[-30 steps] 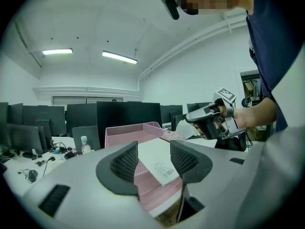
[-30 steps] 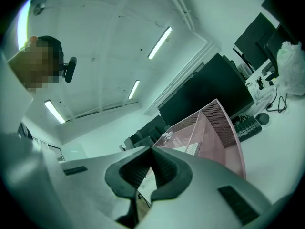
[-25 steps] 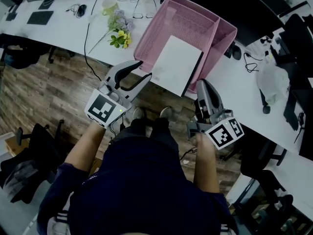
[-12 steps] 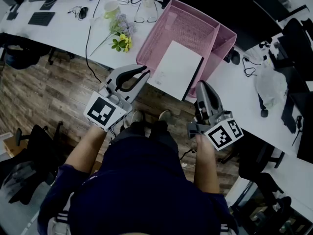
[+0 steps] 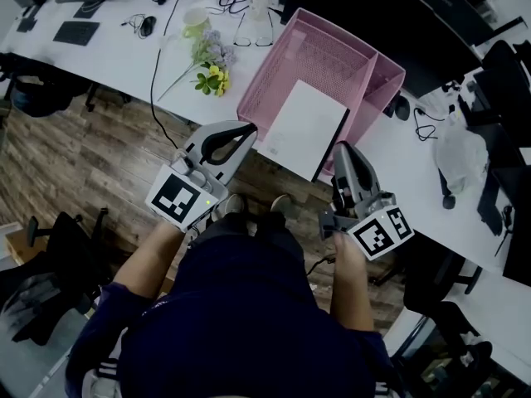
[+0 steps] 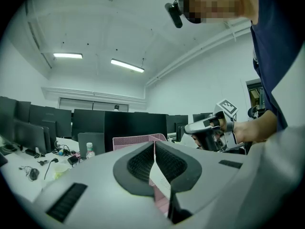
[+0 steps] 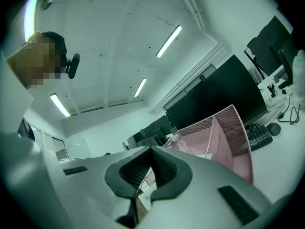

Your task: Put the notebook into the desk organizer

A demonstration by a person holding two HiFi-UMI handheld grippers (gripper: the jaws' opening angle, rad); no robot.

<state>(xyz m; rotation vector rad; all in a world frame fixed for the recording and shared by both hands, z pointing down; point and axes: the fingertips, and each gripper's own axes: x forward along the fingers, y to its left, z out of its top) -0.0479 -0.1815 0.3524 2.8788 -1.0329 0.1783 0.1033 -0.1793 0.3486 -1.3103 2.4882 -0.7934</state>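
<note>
The ribbed pads (image 6: 139, 164) of the left gripper (image 6: 155, 147) have just been closing. Now they are pressed flat together with nothing between them. The right gripper (image 7: 151, 150) is the same: its two jaws meet at the tips and hold nothing.

From above, the left gripper (image 5: 249, 128) points at the near left corner of the notebook (image 5: 304, 129) and is close to it. The right gripper (image 5: 343, 147) sits just beside the notebook's near right corner.

The notebook is white (with a dark edge down its right side). It lies flat in the wide part of the pink desk organizer (image 5: 311, 52), and its near end pokes out toward the person. The desk organizer stands on a white desk (image 5: 116, 52). Some flowers (image 5: 211, 63) lie to its left. Below the grippers is a wooden floor (image 5: 75, 164).
</note>
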